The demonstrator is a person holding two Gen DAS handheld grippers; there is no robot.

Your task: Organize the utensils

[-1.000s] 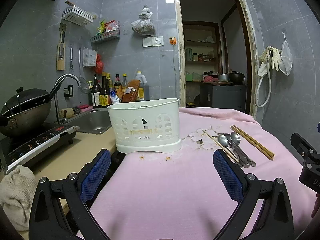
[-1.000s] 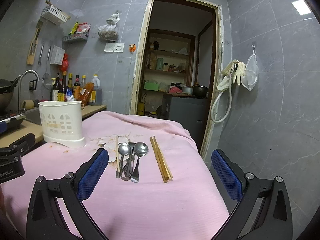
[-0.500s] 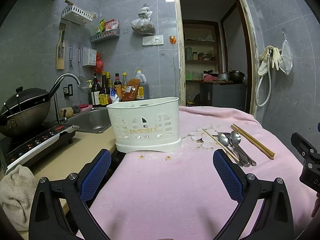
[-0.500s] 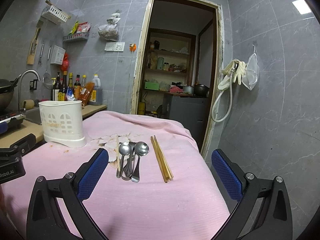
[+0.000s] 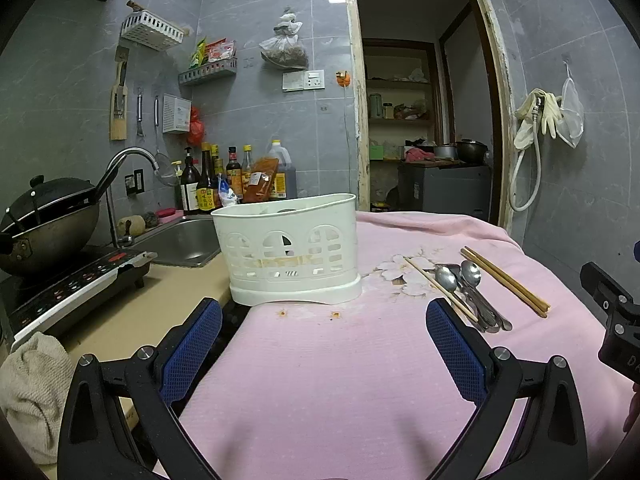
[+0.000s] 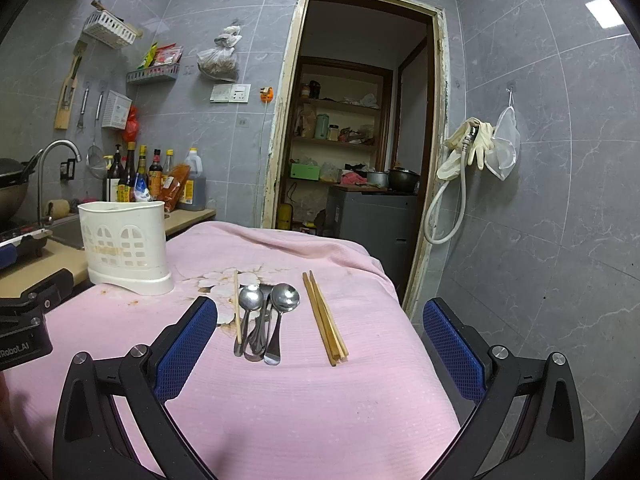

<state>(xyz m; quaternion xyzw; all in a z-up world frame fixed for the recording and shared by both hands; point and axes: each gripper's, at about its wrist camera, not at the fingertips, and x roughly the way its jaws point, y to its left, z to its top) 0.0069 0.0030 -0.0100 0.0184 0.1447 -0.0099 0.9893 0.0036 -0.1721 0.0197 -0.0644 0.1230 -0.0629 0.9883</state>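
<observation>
A white slotted utensil holder (image 5: pixel 286 250) stands on the pink cloth; it also shows at the left in the right wrist view (image 6: pixel 124 248). Several metal spoons (image 6: pixel 264 320) lie in a bunch on the cloth, with a single chopstick (image 6: pixel 237 308) to their left and a pair of wooden chopsticks (image 6: pixel 324 318) to their right. The spoons (image 5: pixel 466 292) and the chopstick pair (image 5: pixel 504 282) also show in the left wrist view. My left gripper (image 5: pixel 320 348) is open and empty, short of the holder. My right gripper (image 6: pixel 316 356) is open and empty, just short of the spoons.
The pink cloth (image 6: pixel 280 400) covers the table, which drops off at the right. A sink (image 5: pixel 180 240), sauce bottles (image 5: pixel 224 180), a wok (image 5: pixel 44 220) on a cooktop and a rag (image 5: pixel 28 388) are on the counter to the left.
Both grippers have edged slightly forward towards the holder and utensils. Nothing on the cloth has moved.
</observation>
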